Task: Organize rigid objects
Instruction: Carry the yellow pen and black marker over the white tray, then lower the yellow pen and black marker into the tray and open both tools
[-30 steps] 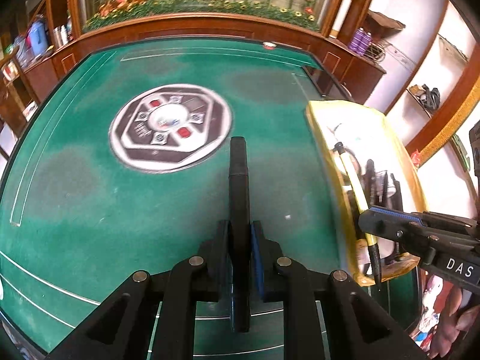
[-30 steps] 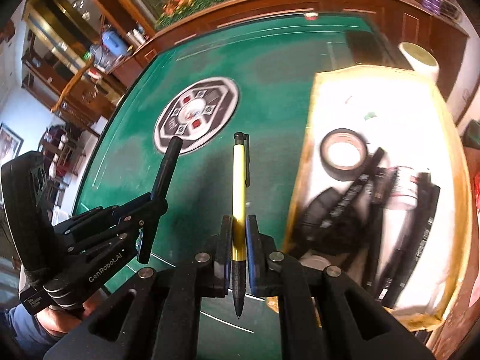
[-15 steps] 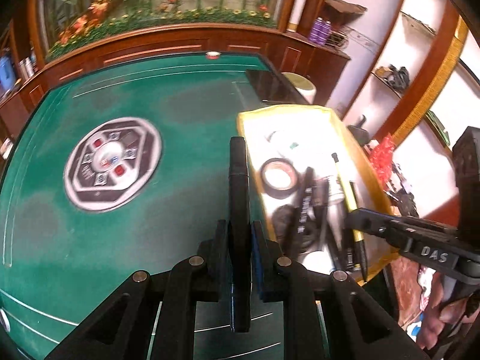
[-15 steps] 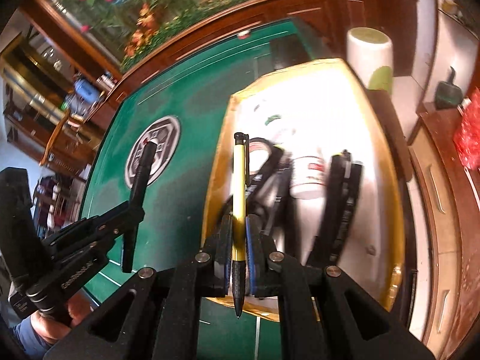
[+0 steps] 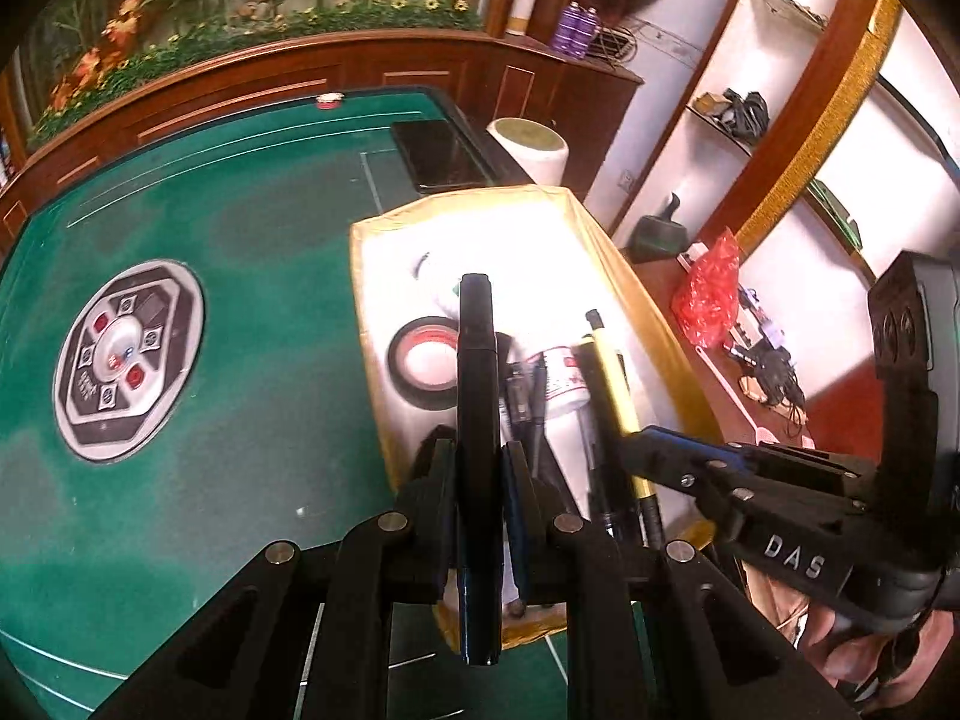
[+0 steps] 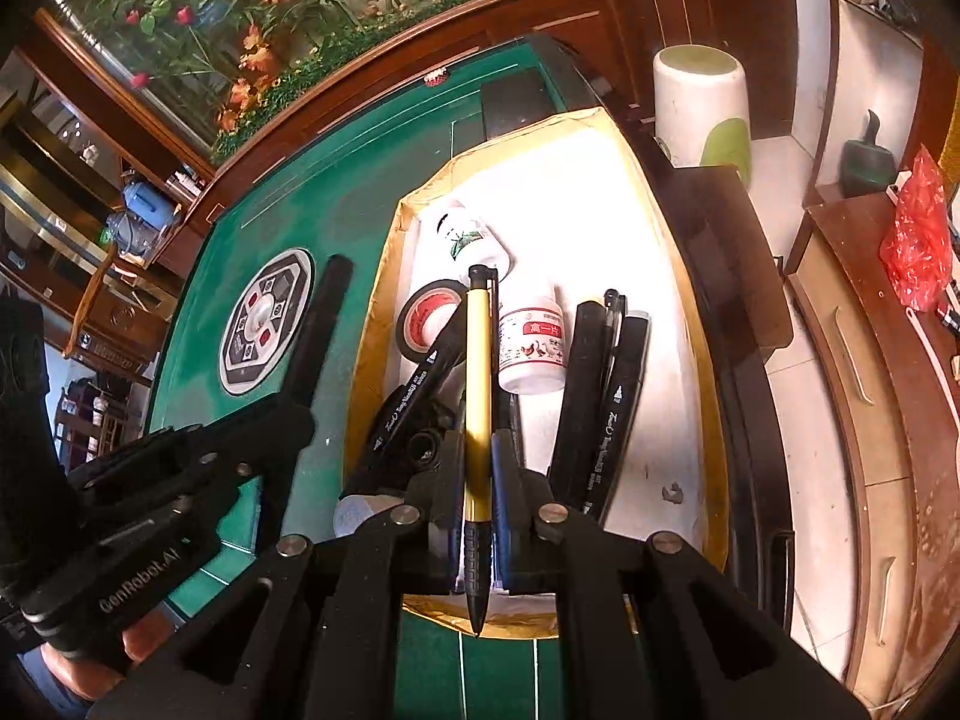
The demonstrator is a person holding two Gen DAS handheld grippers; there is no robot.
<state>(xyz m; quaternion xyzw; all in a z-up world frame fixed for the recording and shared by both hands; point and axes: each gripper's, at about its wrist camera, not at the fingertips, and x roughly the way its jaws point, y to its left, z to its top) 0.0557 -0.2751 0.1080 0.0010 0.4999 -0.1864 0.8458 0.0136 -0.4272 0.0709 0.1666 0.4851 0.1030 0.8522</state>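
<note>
My left gripper (image 5: 477, 468) is shut on a black marker (image 5: 476, 372) and holds it upright over the near left part of a gold-rimmed white tray (image 5: 606, 228). My right gripper (image 6: 478, 468) is shut on a yellow pen (image 6: 478, 372) and holds it above the same tray (image 6: 654, 252). The tray holds a tape roll (image 6: 427, 318), two white bottles (image 6: 534, 342), and several black markers (image 6: 606, 384). The right gripper with the yellow pen (image 5: 612, 384) also shows in the left wrist view, and the left gripper's marker (image 6: 318, 330) shows in the right wrist view.
The tray sits at the right edge of a green felt table (image 5: 240, 276) with a round centre console (image 5: 126, 354). A dark phone (image 5: 441, 153) lies behind the tray. A white stool (image 6: 702, 96) and a wooden cabinet (image 6: 870, 360) stand right of the table.
Both grippers have moved right, from over the green felt to over the tray, each still holding its pen. The tray's contents have come into clear view.
</note>
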